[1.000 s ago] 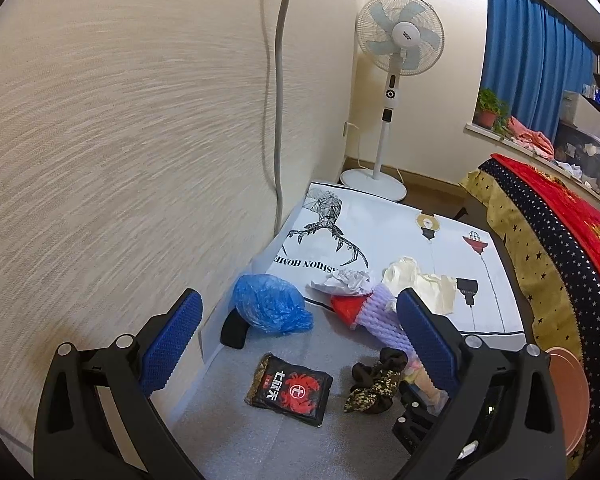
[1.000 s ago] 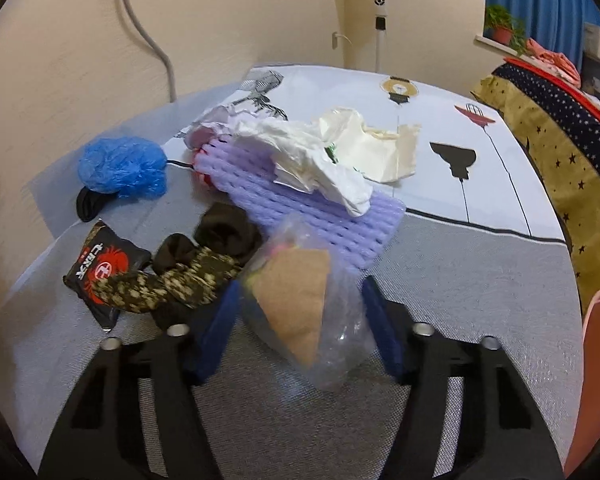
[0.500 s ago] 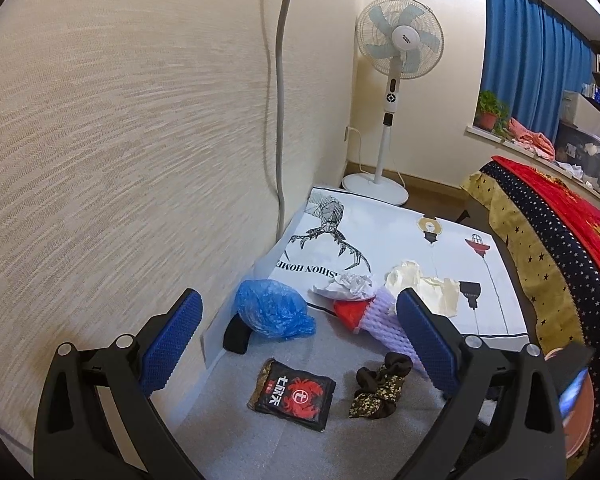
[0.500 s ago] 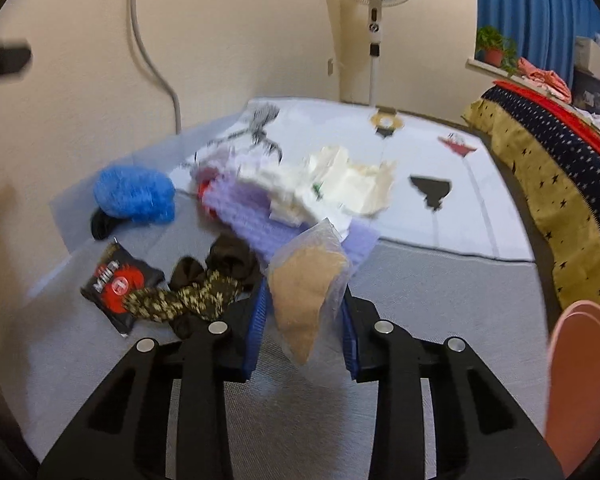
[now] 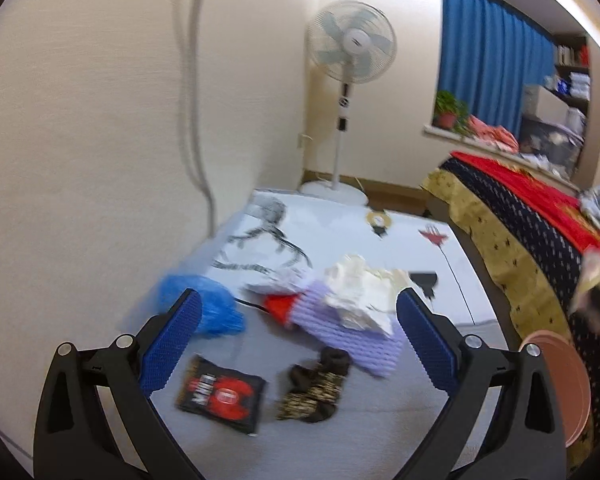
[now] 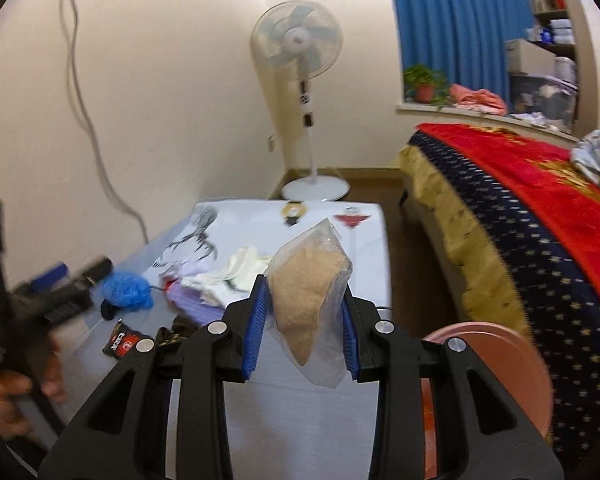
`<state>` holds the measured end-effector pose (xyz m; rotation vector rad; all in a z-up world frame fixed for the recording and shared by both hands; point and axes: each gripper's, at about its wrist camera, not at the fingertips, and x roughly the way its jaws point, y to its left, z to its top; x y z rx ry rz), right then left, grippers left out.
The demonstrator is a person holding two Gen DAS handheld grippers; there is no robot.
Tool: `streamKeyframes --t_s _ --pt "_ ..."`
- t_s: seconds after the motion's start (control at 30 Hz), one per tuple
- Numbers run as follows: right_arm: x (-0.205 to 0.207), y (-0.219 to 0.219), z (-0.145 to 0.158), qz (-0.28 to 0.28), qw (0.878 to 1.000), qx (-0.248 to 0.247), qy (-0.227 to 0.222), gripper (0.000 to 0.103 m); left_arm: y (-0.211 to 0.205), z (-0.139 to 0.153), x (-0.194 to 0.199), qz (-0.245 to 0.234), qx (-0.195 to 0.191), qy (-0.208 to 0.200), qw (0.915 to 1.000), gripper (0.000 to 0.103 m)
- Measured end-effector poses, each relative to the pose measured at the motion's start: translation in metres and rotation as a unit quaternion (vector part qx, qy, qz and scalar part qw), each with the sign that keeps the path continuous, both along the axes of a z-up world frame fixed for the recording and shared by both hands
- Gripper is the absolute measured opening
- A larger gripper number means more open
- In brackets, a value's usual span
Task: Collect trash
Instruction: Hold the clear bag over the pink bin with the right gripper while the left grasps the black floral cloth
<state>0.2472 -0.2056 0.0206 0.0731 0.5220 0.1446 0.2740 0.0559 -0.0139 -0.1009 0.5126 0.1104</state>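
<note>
My right gripper (image 6: pixel 302 322) is shut on a clear plastic bag with brown contents (image 6: pixel 310 288) and holds it high above the floor mat. My left gripper (image 5: pixel 298 338) is open and empty above the trash pile. Below it lie a black and red snack packet (image 5: pixel 220 394), a dark camouflage cloth (image 5: pixel 314 386), a purple foam sleeve (image 5: pixel 348 334), crumpled white paper (image 5: pixel 358 294) and a blue plastic bag (image 5: pixel 204 306). The left gripper (image 6: pixel 52 300) shows blurred at the left of the right wrist view.
A pink round bin (image 6: pixel 496 364) stands at the right by the bed (image 6: pixel 540 216); it also shows in the left wrist view (image 5: pixel 568 388). A standing fan (image 5: pixel 350 92) is in the far corner. A cable (image 5: pixel 198 120) hangs down the left wall.
My right gripper has lifted the clear bag off the floor and risen well above the pile. My left gripper has moved back and swung a little right.
</note>
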Motion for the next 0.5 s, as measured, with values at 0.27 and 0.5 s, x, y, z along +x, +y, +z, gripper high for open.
streamKeyframes --t_s 0.27,0.5 --pt "-0.013 -0.067 -0.015 -0.034 0.999 -0.005 0.035 0.034 -0.041 -0.059 0.033 -0.04 0.031 0.053 0.9973 0.094" --pt "-0.006 -0.094 -0.025 -0.053 0.997 0.008 0.055 0.034 -0.039 -0.095 0.053 -0.02 0.026 0.085 0.9958 0.094"
